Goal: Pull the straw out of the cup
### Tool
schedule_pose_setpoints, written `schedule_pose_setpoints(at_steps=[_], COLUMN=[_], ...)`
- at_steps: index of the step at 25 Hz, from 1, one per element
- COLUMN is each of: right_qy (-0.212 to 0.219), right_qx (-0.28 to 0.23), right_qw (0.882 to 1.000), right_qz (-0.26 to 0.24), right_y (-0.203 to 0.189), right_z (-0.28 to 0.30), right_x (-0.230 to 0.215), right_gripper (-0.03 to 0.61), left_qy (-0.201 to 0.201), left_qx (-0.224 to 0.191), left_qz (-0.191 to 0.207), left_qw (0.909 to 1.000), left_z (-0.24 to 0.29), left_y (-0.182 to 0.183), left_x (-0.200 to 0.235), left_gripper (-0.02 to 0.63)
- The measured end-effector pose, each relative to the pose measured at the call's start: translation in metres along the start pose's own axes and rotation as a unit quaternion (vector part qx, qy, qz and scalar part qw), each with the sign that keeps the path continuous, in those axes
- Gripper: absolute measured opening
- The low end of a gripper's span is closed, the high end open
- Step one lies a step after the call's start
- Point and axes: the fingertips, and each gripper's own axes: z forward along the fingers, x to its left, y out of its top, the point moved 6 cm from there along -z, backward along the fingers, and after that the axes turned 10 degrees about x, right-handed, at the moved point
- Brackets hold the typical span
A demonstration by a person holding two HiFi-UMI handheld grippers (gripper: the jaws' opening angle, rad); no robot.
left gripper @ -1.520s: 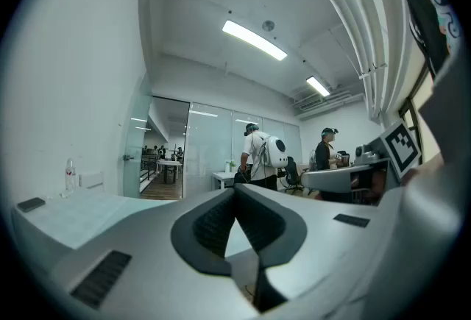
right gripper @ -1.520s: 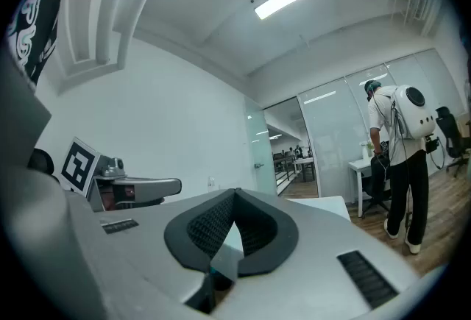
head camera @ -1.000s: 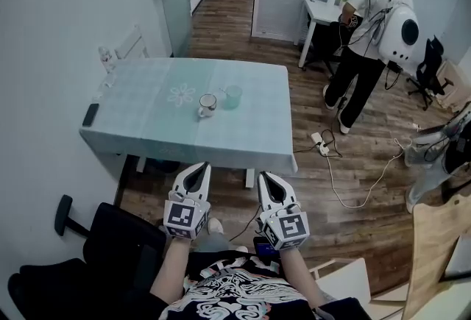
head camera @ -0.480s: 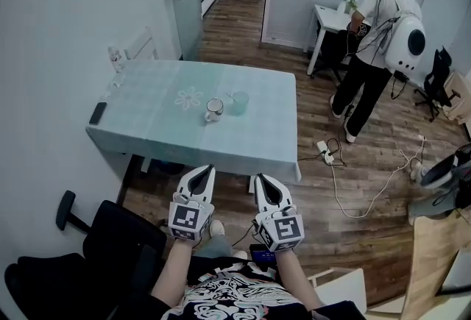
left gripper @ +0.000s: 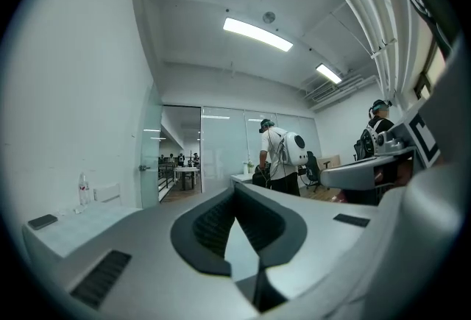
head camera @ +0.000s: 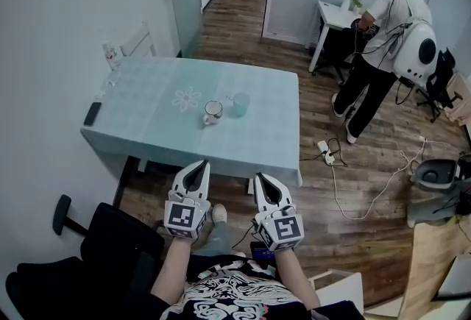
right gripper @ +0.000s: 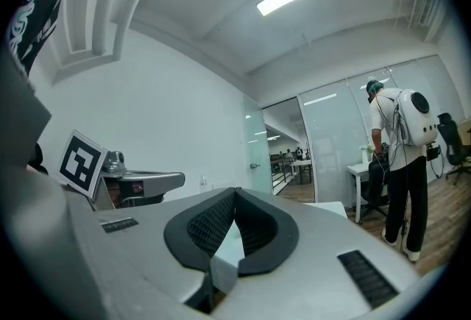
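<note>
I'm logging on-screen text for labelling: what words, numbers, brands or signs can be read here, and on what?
No legible words, numbers or brands in any view.
Left tool and right tool: their cubes carry only black-and-white square markers, no letters.
Mug: too small to tell any print.
Tablecloth: a flower design, no text.
</note>
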Motion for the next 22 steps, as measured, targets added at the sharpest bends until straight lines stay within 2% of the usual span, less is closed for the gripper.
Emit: schedule_pose_setpoints(at_steps=[10, 22], right_qy=[-0.001, -0.01], right_qx=[0.004, 0.021], right_qw=[1.0, 1.0], right_qz=[0.01, 0.008], right_y=[0.013, 0.023], right_z=[0.094, 0.196], right_x=[-0.042, -0.065], right_gripper=[0.012, 0.012], left_qy=[-0.011, -0.039], left_qx=[0.005, 0.019], left_qz=[-0.011, -0.015], left_qw=[0.9999, 0.999], left_z=[0.093, 0.179], left_y=[0.01, 0.015], left_x=[0.054, 0.117], left_gripper=[0.014, 0.014])
